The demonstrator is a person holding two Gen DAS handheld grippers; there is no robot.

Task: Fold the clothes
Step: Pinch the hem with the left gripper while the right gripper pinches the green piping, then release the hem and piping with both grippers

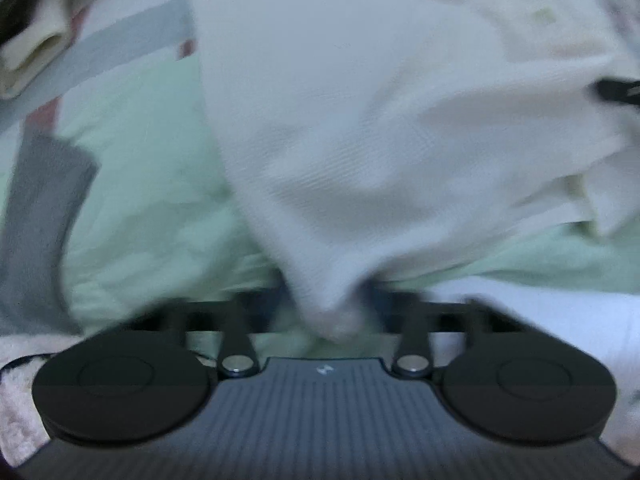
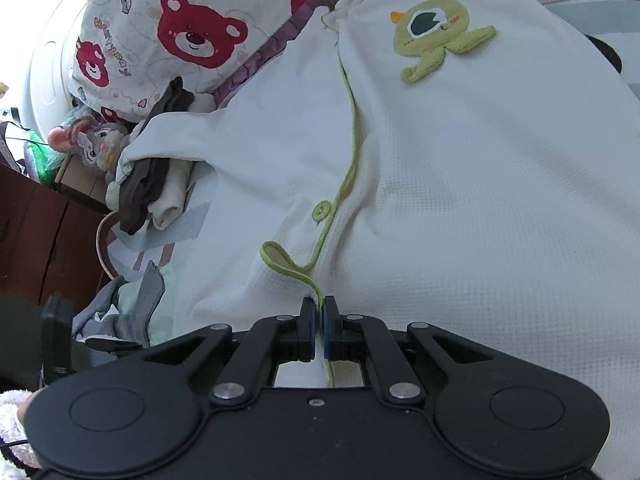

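Right gripper (image 2: 319, 330) is clamped on the green-trimmed hem of the white garment (image 2: 460, 200) lying on the bed (image 1: 152, 200); left gripper (image 1: 340, 312) pinches a bunched corner. Lift both evenly — keep the cloth taut. Blur hides the left fingers.

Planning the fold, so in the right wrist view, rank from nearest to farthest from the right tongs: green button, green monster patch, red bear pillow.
From the right tongs:
1. Round green button, just ahead.
2. Green monster patch, upper right.
3. Red bear print pillow, far upper left.
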